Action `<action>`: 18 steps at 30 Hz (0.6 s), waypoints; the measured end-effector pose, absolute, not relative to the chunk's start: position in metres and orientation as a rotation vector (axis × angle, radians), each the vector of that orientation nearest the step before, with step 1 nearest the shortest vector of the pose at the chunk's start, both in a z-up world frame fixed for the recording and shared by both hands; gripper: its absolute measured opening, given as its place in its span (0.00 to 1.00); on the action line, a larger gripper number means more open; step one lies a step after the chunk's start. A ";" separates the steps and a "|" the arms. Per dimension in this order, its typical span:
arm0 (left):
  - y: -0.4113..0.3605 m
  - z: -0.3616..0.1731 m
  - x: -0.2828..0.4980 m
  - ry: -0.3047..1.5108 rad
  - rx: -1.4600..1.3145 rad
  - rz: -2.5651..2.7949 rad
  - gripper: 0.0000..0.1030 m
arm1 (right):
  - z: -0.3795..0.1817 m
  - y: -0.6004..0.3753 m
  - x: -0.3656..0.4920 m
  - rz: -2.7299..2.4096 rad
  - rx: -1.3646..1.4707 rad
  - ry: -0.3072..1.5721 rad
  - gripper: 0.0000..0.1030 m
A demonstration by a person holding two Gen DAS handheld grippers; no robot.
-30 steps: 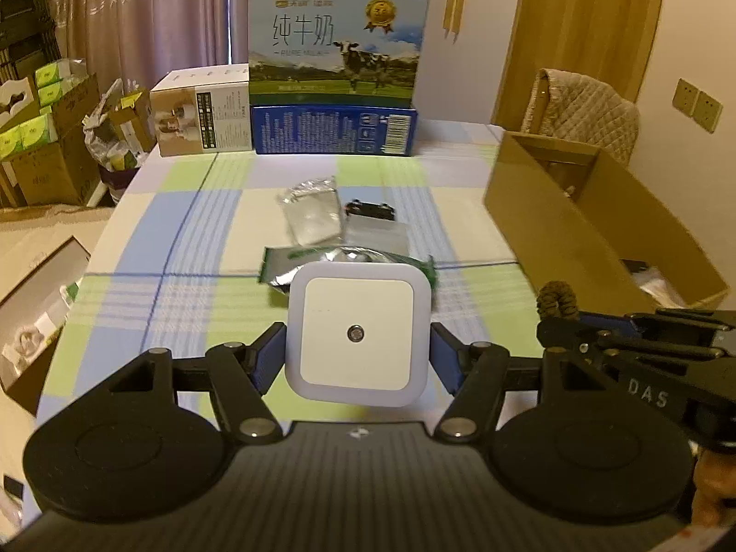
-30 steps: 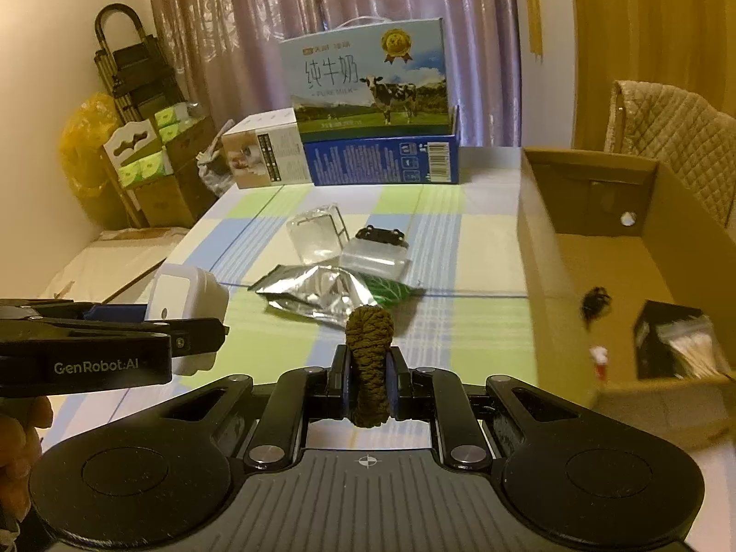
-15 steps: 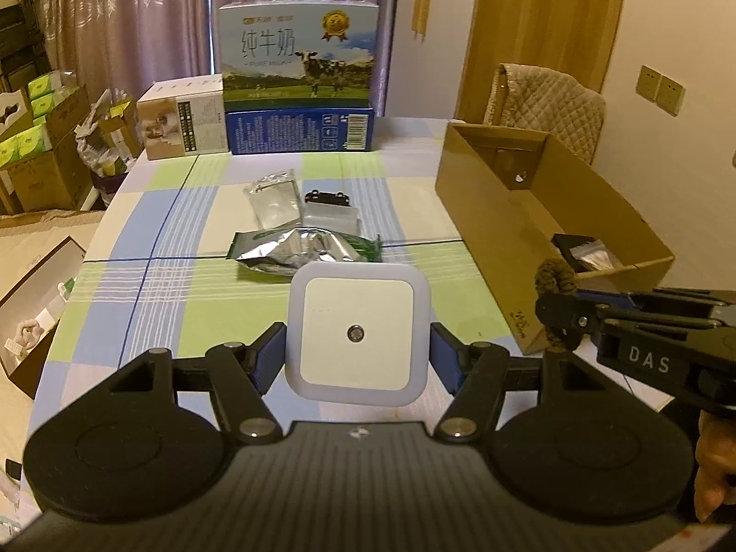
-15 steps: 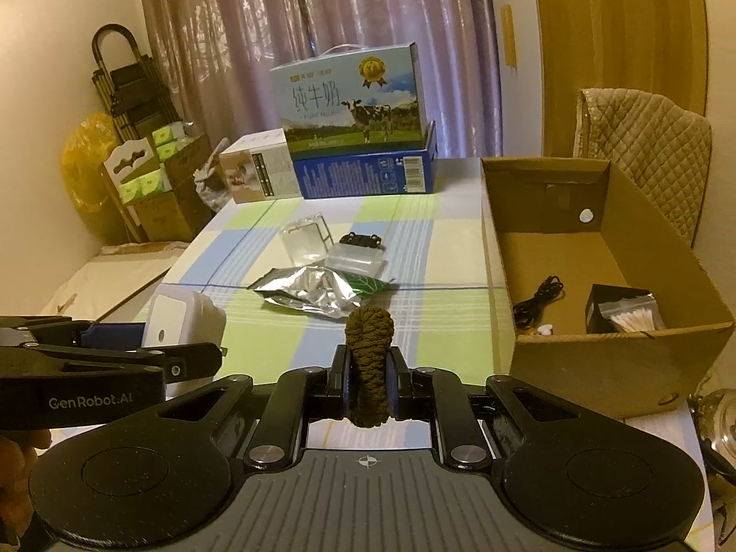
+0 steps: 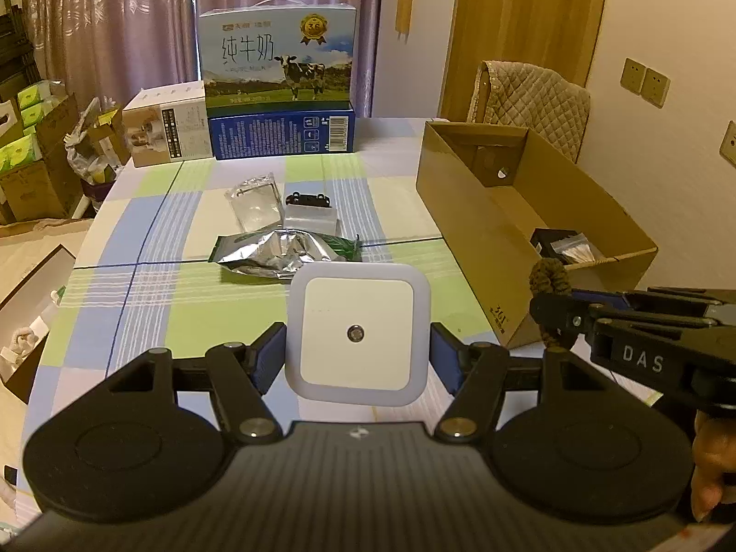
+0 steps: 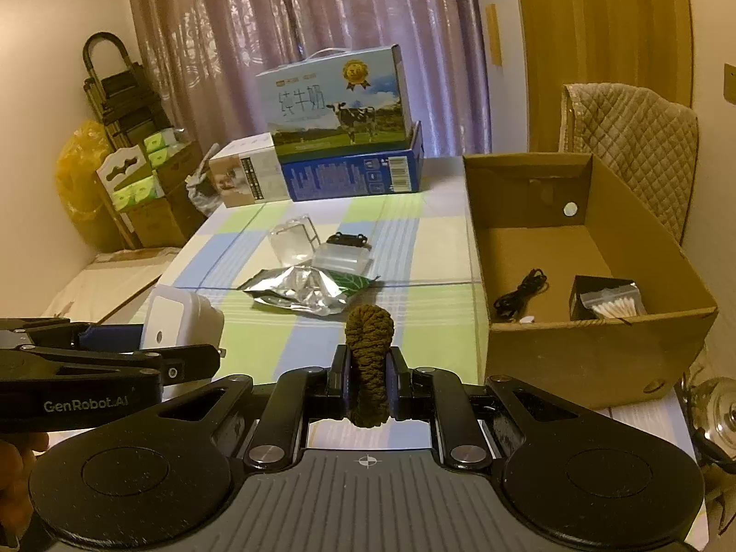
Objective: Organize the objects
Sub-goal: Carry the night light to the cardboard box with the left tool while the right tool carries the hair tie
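Left tongs [image 5: 358, 355] grip one white square night light [image 5: 356, 333]; right tongs [image 6: 369, 370] pinch one brown, seemingly knitted roll [image 6: 369, 345]. One cardboard box [image 6: 593, 359] sits on the counter [image 5: 152, 248].

A table under a blue, green and white checked cloth [image 5: 193, 285] lies ahead of the grippers. Directly ahead: crumpled silver-and-green foil pouch [image 5: 280, 255], clear plastic pieces [image 5: 255, 202]. Right: open brown cardboard box [image 5: 464, 211].

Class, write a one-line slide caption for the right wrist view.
Right tongs grip a brown scrunchie above the checked table, beside the open cardboard box.
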State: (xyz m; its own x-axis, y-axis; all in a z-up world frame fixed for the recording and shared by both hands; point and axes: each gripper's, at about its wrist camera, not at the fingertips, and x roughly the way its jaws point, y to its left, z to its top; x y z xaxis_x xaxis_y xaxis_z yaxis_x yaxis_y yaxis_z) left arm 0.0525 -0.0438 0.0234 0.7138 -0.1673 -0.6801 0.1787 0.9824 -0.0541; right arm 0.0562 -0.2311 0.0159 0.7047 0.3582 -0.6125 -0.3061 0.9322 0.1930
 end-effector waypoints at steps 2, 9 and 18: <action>-0.044 0.024 0.053 0.752 0.015 -0.194 0.60 | 0.016 -0.233 0.057 0.365 0.082 0.697 0.12; -0.052 0.026 0.055 0.745 0.016 -0.214 0.60 | 0.019 -0.243 0.059 0.342 0.096 0.687 0.12; -0.070 0.031 0.060 0.735 0.028 -0.252 0.60 | 0.022 -0.264 0.063 0.296 0.110 0.681 0.12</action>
